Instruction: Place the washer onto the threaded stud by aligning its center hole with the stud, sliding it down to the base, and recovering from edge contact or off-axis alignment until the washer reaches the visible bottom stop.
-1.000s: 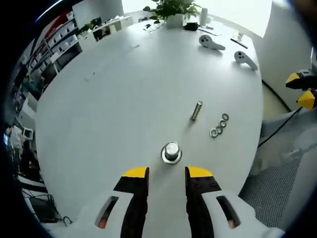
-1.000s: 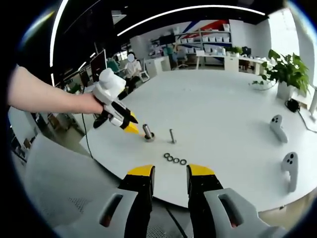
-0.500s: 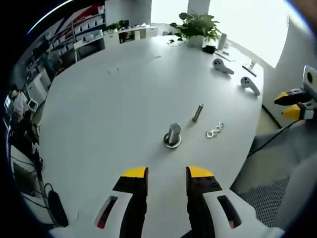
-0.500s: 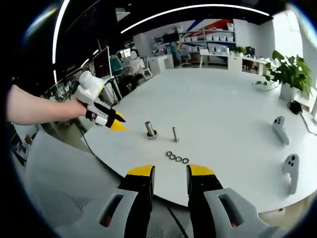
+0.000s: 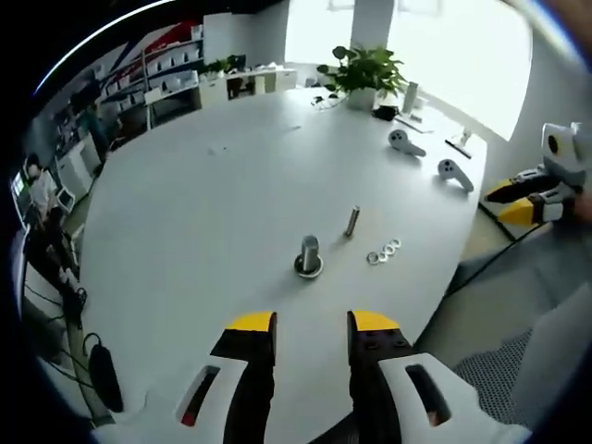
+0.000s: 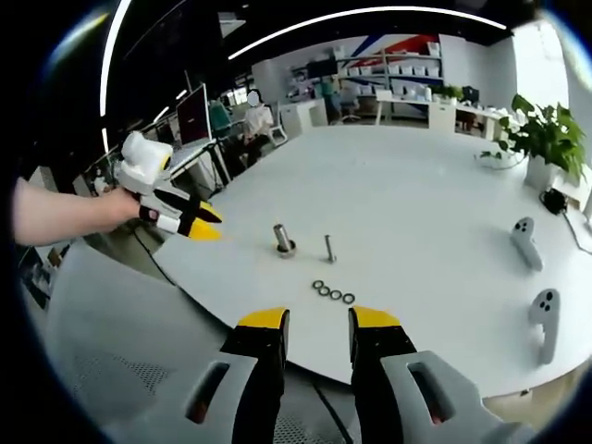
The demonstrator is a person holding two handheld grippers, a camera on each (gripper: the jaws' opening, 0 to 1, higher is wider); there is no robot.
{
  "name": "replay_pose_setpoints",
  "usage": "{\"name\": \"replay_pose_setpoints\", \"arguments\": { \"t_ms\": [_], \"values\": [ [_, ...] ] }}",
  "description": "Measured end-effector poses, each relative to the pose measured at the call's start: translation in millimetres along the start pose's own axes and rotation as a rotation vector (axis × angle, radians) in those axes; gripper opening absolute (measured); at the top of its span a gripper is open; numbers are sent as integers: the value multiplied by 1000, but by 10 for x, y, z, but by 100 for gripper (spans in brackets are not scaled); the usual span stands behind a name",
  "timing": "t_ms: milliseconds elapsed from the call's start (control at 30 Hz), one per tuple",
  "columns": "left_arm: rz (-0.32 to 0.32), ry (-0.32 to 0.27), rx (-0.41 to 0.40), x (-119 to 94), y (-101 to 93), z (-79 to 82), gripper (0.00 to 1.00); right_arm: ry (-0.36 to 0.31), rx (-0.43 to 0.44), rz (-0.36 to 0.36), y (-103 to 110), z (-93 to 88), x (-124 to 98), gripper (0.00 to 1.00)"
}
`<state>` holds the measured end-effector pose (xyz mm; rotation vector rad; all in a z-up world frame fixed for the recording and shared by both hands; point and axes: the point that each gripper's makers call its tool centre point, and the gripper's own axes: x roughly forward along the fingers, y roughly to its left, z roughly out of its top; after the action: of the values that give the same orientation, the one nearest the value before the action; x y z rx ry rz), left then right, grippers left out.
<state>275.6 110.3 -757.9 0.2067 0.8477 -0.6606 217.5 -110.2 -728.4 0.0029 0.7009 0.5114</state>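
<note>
An upright metal stud on a round base (image 5: 308, 256) (image 6: 283, 240) stands on the white round table (image 5: 203, 213). Beside it a loose bolt (image 5: 351, 221) (image 6: 327, 248) lies on the table, and a short row of washers (image 5: 383, 251) (image 6: 331, 293) sits near the table edge. My left gripper (image 5: 311, 323) is open and empty, held back off the table's near edge. My right gripper (image 6: 318, 319) is open and empty, off the table on the washers' side. In the right gripper view the left gripper (image 6: 196, 222) shows at left, held by a hand (image 6: 102, 208).
Two white hand controllers (image 5: 450, 172) (image 6: 541, 313) lie on the table's far side. A potted plant (image 5: 364, 72) (image 6: 543, 139) stands at the table's far edge. Shelves, desks and seated people fill the room behind.
My left gripper has pulled back and away from the stud, which now looks smaller and farther. The right gripper view has barely shifted.
</note>
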Motion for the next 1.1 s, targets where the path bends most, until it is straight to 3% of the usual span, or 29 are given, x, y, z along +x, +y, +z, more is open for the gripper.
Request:
{"name": "replay_pose_setpoints", "arguments": {
  "t_ms": [800, 1100],
  "values": [
    [-26, -26, -54, -530, -29, -352, 30, -1, 7, 1, 3, 0, -2, 28],
    [-29, -37, -53, -726, -83, -386, 30, 0, 10, -2, -9, -5, -2, 28]
  ]
}}
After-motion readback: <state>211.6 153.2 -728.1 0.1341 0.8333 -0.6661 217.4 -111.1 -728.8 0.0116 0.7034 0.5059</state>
